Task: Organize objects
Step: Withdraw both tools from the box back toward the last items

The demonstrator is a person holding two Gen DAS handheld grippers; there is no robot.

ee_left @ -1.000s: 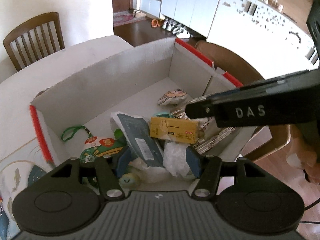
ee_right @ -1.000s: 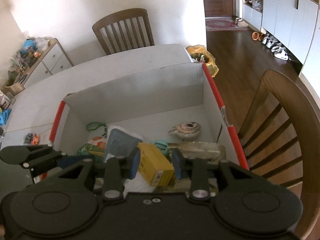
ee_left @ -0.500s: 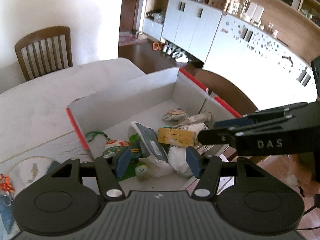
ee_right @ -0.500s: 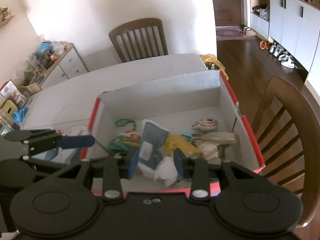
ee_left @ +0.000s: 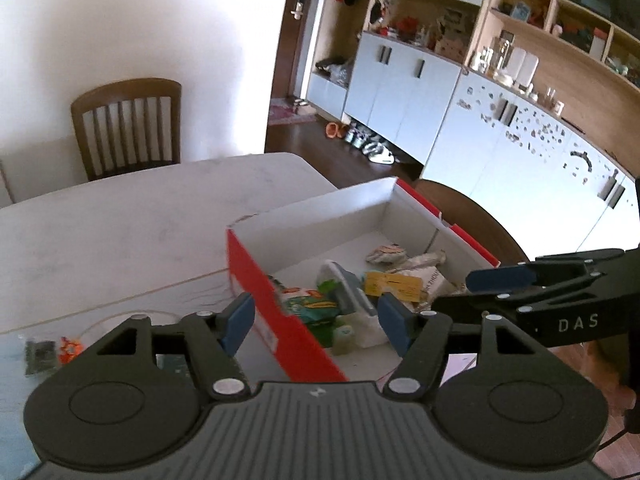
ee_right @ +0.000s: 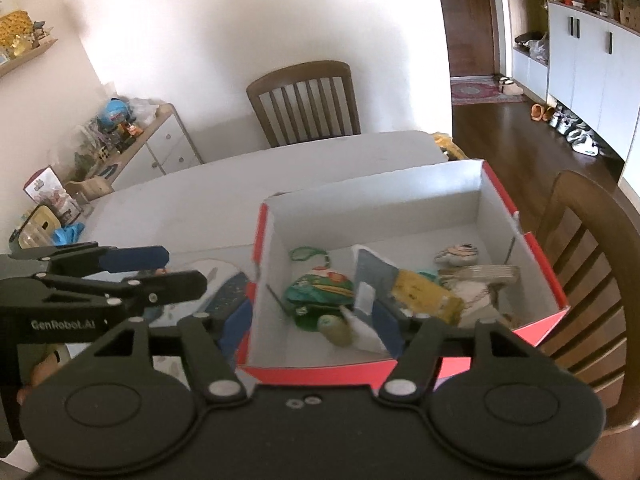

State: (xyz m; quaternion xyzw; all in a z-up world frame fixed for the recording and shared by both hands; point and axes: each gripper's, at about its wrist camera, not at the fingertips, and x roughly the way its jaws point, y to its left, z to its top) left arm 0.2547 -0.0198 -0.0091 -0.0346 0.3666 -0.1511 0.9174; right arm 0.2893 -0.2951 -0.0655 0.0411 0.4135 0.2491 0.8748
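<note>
Both grippers hang above the near end of the red box (ee_right: pixel 404 368) with nothing pinched. The left gripper (ee_left: pixel 316 322) has its jaws spreading, straddling the box's left wall, and the right gripper (ee_right: pixel 312 322) is opening too, over the left wall's near corner. The box sits on the white table (ee_left: pixel 120 232) and already holds the green pouch (ee_right: pixel 320 290), yellow packet (ee_right: pixel 424 298), grey pack (ee_right: pixel 376 276) and a patterned pouch (ee_right: pixel 456 252) at about 2 o'clock from it. A few small bits (ee_left: pixel 52 354) lie on the table at 9 o'clock of the box. My guess: go for those next, come straight down, jaws wide, clear of the box wall.
</note>
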